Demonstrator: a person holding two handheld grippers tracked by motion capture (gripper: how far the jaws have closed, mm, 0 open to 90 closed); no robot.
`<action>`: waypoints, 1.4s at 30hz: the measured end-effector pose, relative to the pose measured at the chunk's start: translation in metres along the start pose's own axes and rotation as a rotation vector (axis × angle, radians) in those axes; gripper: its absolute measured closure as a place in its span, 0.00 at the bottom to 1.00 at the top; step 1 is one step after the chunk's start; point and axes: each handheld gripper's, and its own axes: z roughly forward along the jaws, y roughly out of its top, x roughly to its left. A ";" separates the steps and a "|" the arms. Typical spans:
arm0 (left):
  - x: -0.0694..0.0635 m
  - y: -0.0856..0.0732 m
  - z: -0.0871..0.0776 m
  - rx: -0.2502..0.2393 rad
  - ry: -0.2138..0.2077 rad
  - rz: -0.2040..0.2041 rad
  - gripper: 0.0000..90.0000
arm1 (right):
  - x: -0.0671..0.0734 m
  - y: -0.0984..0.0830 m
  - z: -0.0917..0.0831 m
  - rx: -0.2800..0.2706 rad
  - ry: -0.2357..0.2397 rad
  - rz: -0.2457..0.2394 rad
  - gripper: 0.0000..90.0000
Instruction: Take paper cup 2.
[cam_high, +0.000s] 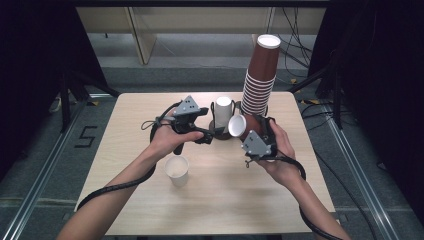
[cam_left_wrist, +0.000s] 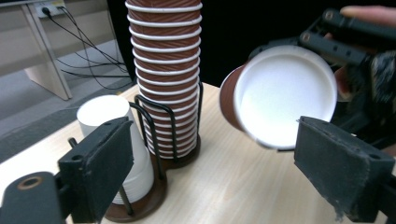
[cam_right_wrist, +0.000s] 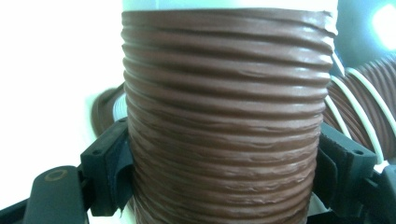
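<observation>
High view, left to right. A white paper cup (cam_high: 177, 170) stood upright on the wooden bench (cam_high: 150, 200), near the person's left forearm and apart from everything else. The left tongs (cam_high: 209, 136) lay level above the bench, pointing toward a dark wire cup holder (cam_high: 220, 131) at mid-bench; its jaws stood apart and released, with nothing between them. In the left gripper view the two black pads (cam_left_wrist: 100, 165) framed the holder (cam_left_wrist: 159, 140), which carried a short stack of white cups (cam_left_wrist: 109, 116) in its left compartment and a tall stack of brown ribbed cups (cam_left_wrist: 166, 70) in its right.

Just right of the holder, the right tongs (cam_high: 250, 129) grasped a single brown ribbed cup (cam_high: 245, 126) across its side wall. The cup lay tipped on its side above the bench, with its white mouth turned toward the left tongs and its body just in front of the foot of the tall brown stack (cam_high: 260, 75). In the right gripper view the ribbed wall (cam_right_wrist: 224, 130) sat squarely between the two jaws, both pads pressing against it. In the left gripper view the same cup (cam_left_wrist: 280, 93) hung between and beyond the left jaws, apart from them, its open mouth facing the camera.
</observation>
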 end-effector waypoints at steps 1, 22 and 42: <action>0.000 -0.002 0.000 0.008 -0.009 -0.009 0.11 | 0.004 0.000 0.001 0.009 -0.004 -0.030 0.22; -0.008 -0.019 0.019 0.114 -0.127 -0.043 0.10 | 0.044 0.004 0.012 0.064 -0.054 -0.595 0.22; -0.019 -0.025 0.043 0.247 -0.131 0.017 0.11 | 0.055 0.012 0.014 0.078 -0.060 -0.716 0.23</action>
